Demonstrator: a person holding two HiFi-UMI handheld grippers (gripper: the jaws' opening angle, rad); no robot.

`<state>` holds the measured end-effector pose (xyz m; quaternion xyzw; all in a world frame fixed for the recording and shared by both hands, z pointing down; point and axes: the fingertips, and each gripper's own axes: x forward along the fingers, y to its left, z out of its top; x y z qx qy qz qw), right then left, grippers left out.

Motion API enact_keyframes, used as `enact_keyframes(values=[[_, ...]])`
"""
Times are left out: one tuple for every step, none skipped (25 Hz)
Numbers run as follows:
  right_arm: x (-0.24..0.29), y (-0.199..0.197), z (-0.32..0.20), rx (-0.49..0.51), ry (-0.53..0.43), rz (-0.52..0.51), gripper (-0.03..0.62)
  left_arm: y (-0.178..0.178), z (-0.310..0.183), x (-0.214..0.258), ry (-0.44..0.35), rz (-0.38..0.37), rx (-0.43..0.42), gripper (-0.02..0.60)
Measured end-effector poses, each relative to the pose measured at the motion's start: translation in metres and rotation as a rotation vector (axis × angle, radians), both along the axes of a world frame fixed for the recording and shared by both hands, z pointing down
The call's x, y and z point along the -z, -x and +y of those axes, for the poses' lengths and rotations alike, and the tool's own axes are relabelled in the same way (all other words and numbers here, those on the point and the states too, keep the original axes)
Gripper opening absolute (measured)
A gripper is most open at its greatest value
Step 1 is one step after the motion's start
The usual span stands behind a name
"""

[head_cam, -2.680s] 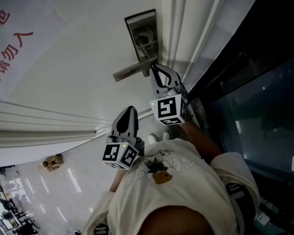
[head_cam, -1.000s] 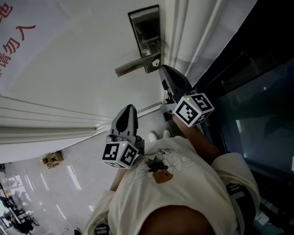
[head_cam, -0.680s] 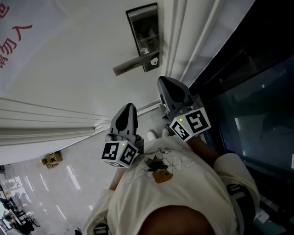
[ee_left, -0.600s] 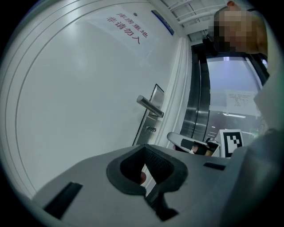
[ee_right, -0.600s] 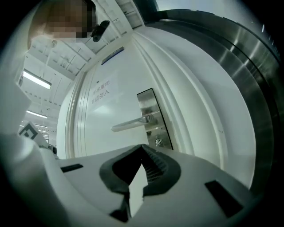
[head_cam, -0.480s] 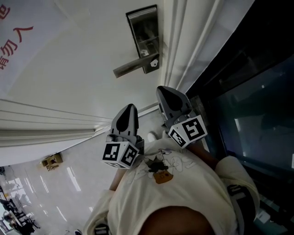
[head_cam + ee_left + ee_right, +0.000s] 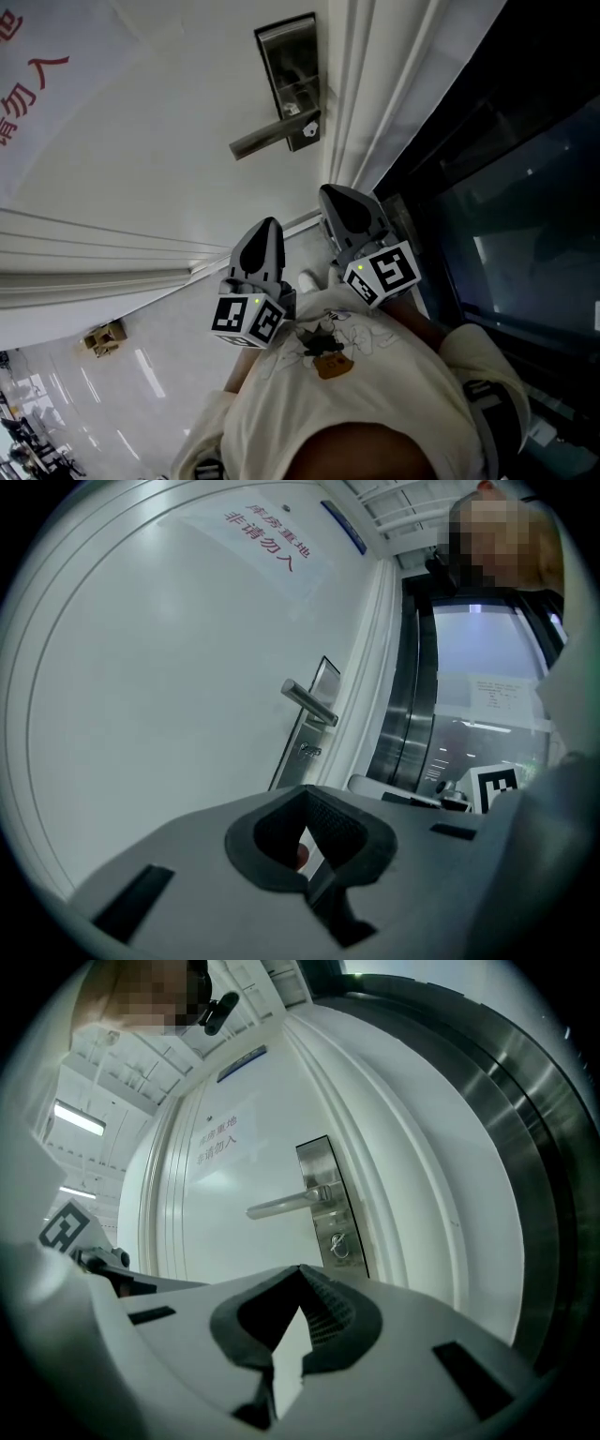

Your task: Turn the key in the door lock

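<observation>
On the white door (image 7: 159, 122) a steel lock plate (image 7: 286, 70) carries a lever handle (image 7: 261, 141), and a key (image 7: 309, 128) with a ring sticks out of the lock below it. My right gripper (image 7: 336, 192) is shut and holds nothing; it hangs below the key, a clear gap away. In the right gripper view the key (image 7: 339, 1241) and handle (image 7: 286, 1205) lie ahead beyond the closed right gripper (image 7: 302, 1271). My left gripper (image 7: 269, 223) is also shut and empty, lower left of the lock. The left gripper view shows the left gripper (image 7: 307, 794) and the key (image 7: 307, 751) farther off.
The white door frame (image 7: 361, 103) runs beside the lock, with a dark glass and steel panel (image 7: 506, 206) to its right. A sign with red characters (image 7: 37, 84) hangs on the door. My shirt (image 7: 356, 394) fills the lower view. A small box (image 7: 105, 334) sits on the shiny floor.
My right gripper has drawn back from the key toward my body and rolled, so its marker cube faces differently. The key stays in the lock. The left gripper has not moved.
</observation>
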<state>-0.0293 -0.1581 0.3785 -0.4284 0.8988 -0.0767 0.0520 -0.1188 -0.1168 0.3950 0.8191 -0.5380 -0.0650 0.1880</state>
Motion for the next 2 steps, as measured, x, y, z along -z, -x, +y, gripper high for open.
enact_keyframes(values=[[-0.0004, 0.0002, 0.0022, -0.002, 0.003, 0.004, 0.005, -0.0007, 0.0023, -0.0008, 0.003, 0.001, -0.005, 0.005], [-0.0008, 0.0003, 0.0044, -0.005, 0.004, 0.008, 0.006, -0.0014, 0.0048, -0.0016, 0.005, 0.002, -0.011, 0.005]])
